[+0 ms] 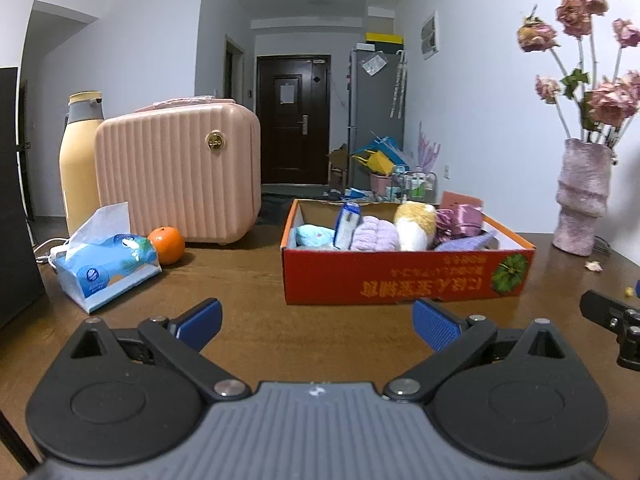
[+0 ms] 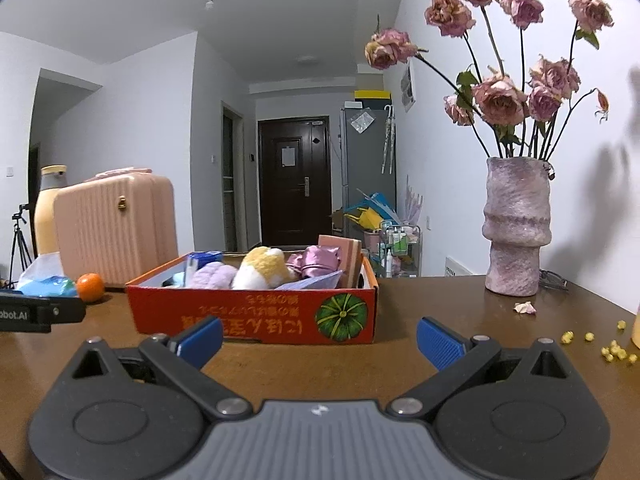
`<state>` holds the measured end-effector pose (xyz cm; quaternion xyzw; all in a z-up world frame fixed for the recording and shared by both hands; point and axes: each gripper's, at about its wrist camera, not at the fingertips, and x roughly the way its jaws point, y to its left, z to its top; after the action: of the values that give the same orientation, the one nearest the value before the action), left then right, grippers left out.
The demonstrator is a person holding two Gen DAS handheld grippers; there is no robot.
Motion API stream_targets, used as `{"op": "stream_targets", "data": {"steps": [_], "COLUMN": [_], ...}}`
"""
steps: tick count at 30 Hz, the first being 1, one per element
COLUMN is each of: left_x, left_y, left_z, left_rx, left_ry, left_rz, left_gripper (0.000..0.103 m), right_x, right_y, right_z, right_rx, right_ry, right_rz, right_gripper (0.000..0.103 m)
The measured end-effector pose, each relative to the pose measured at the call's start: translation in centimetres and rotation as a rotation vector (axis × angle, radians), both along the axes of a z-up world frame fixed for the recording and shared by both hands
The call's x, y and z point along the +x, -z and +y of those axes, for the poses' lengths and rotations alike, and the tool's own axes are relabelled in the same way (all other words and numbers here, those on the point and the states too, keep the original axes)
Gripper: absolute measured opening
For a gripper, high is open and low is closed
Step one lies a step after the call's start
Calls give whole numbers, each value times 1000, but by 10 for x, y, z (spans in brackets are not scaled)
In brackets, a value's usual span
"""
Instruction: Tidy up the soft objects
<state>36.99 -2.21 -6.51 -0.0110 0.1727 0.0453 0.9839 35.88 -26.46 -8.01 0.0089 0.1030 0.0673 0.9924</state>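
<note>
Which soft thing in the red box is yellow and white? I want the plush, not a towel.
The plush toy standing mid-box in the red box, between the lilac towel and the shiny pink cloth. Only it is yellow and white.

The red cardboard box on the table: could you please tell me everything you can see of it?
The red cardboard box is a shallow open tray, red outside and pale inside, with upside-down yellow lettering and a green pumpkin picture on its near side. It sits flat on the brown table, holding soft things: a lilac towel, a yellow-and-white plush and shiny pink fabric. Neither claw touches it.
</note>
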Motion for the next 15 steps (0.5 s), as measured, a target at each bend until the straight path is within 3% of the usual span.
{"op": "stream_targets", "data": {"steps": [15], "left_x": [-94], "left_y": [-6], "left_z": [-4], "left_rx": [-2], "left_ry": [52], "left_rz": [-37], "left_gripper": [103], "right_x": [-91], "right_y": [-3], "right_z": [-2], "right_rx": [7], "right_ry": [-14], "right_rz": [-36], "right_gripper": [103]}}
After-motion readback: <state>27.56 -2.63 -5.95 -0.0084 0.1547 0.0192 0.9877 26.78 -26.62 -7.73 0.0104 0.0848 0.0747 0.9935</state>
